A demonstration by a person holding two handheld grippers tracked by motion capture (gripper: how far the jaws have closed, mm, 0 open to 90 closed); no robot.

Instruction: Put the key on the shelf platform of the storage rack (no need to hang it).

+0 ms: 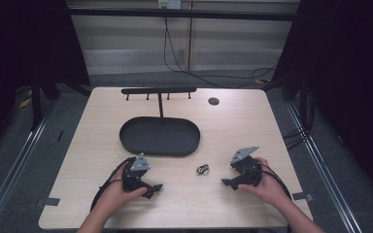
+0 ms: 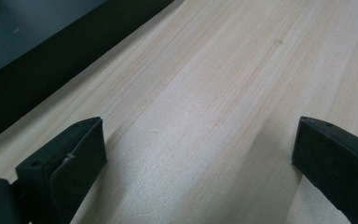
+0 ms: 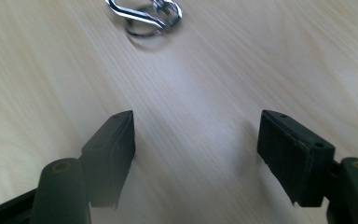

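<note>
I see the key ring [image 1: 203,169] lying flat on the table [image 1: 233,131], between my two grippers and just in front of the tray [image 1: 159,136]. My right gripper [image 1: 226,182] looks the nearer; in the right gripper view the ring [image 3: 145,16] sits straight ahead of its jaws, slightly left, its long axis running across them. Both its jaws and the left gripper's [image 1: 157,188] stand wide open, holding nothing.

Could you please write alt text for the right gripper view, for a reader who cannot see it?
The right tool hovers low over a pale wooden table with its two black jaws wide apart and nothing between them. A small cluster of metal rings lies on the table ahead of the jaws, at the top edge.
</note>
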